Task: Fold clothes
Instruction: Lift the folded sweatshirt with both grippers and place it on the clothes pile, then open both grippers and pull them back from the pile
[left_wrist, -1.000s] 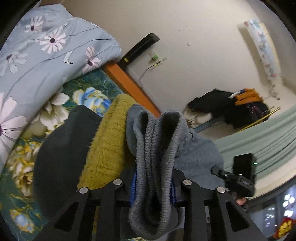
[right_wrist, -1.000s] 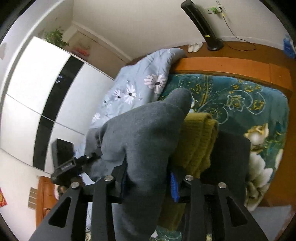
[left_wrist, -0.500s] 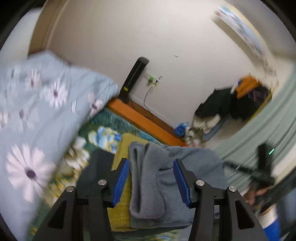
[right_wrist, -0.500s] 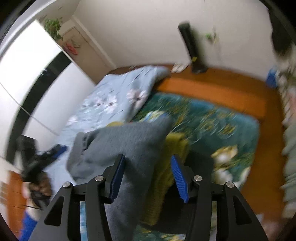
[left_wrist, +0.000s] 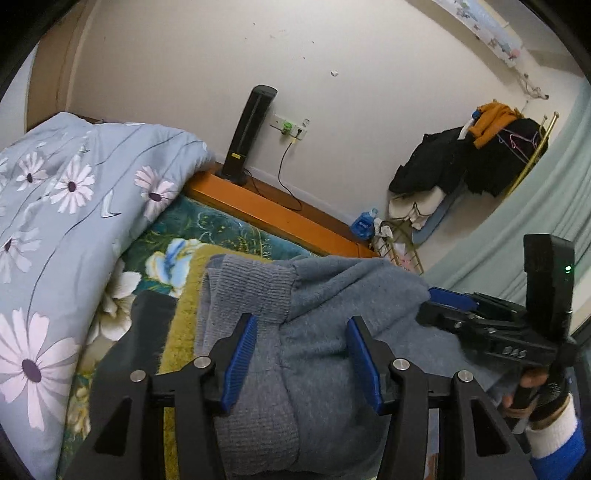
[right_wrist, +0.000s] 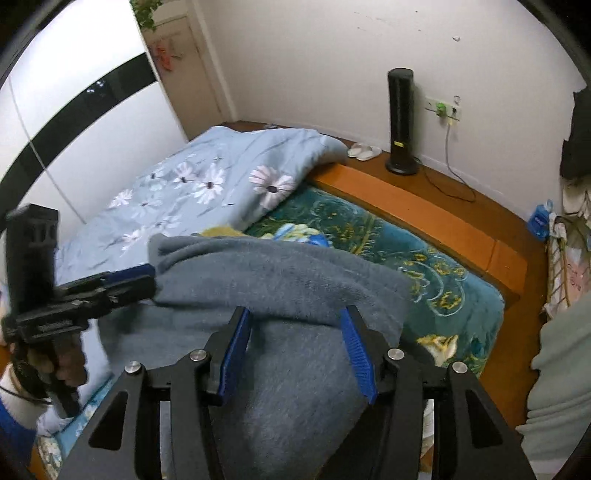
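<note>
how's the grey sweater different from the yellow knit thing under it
The grey sweater lies on top, between the open blue pads of both grippers; the yellow knit lies beneath it, showing only as a strip. The grey has a fine, ribbed-cuff texture, the yellow a coarser, fuzzier one. Both are knitwear stacked on the bed's green floral blanket.

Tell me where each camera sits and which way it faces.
Left wrist: on the left gripper, facing the folded grey knit sweater and wall; the right gripper and its hand show.
Right wrist: on the right gripper, facing the bed; the left gripper shows.
Shared: sweater, black tower heater, floral blue quilt.
</note>
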